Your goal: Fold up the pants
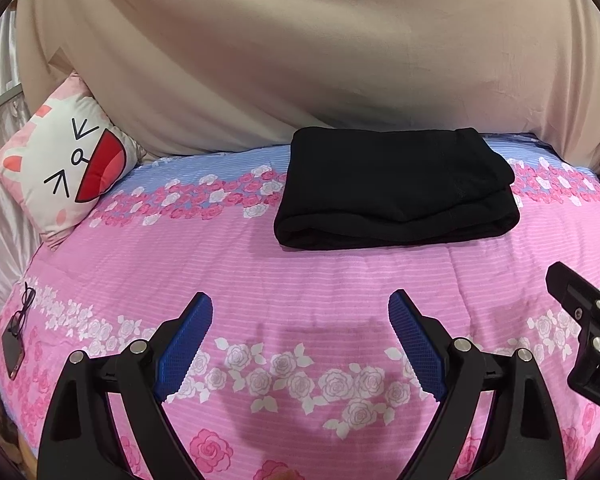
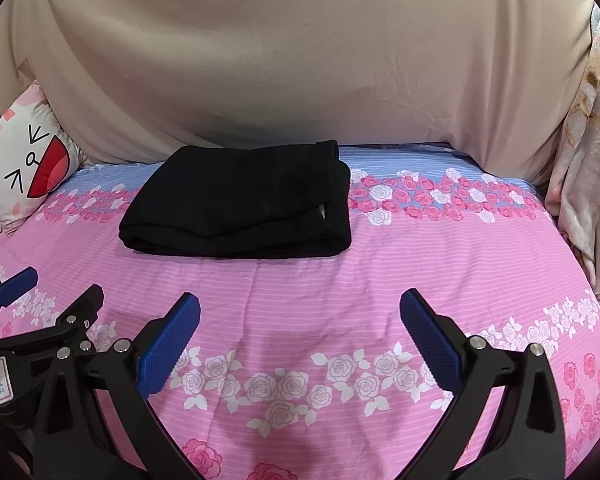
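The black pants lie folded into a thick rectangle on the far part of the pink flowered bedspread; they also show in the right wrist view. My left gripper is open and empty, hovering over the bedspread well short of the pants. My right gripper is open and empty too, near the pants' right front. The right gripper's black body shows at the right edge of the left wrist view; the left gripper shows at the left of the right wrist view.
A cartoon-face pillow leans at the far left. A beige sheet hangs behind the bed. Glasses and a phone lie at the bed's left edge. A pale flowered blanket hangs at the right.
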### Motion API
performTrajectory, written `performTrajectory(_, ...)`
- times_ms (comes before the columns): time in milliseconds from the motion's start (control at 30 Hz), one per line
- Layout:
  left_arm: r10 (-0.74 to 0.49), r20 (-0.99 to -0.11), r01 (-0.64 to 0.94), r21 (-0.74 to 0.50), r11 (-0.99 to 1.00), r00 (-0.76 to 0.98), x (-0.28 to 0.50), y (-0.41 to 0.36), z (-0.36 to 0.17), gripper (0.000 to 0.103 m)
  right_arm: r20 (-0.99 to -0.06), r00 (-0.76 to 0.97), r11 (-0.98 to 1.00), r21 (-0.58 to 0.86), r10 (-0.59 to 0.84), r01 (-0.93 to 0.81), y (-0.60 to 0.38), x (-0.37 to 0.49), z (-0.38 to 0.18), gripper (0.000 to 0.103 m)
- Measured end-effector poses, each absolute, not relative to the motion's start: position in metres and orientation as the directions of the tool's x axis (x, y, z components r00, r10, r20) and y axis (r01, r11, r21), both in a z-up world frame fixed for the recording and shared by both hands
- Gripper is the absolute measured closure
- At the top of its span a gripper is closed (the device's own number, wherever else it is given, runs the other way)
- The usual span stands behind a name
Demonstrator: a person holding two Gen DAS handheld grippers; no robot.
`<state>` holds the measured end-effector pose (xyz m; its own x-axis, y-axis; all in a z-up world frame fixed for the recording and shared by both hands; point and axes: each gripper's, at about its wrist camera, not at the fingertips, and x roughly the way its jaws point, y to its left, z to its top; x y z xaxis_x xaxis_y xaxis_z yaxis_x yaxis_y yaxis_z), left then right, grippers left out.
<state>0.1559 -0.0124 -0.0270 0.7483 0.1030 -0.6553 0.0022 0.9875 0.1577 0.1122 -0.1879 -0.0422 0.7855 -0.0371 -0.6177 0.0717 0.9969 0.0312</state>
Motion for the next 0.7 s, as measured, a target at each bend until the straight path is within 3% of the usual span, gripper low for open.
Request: performTrajectory(700, 0.101, -0.657, 0.007, 0.16, 0.987, 0.747, 0.1576, -0.0131, -0.0284, 0.016, -0.624, 0.78, 0.996, 0.028, -0.047, 0.082, -0.1903, 0.1151, -0.0459, 0.005)
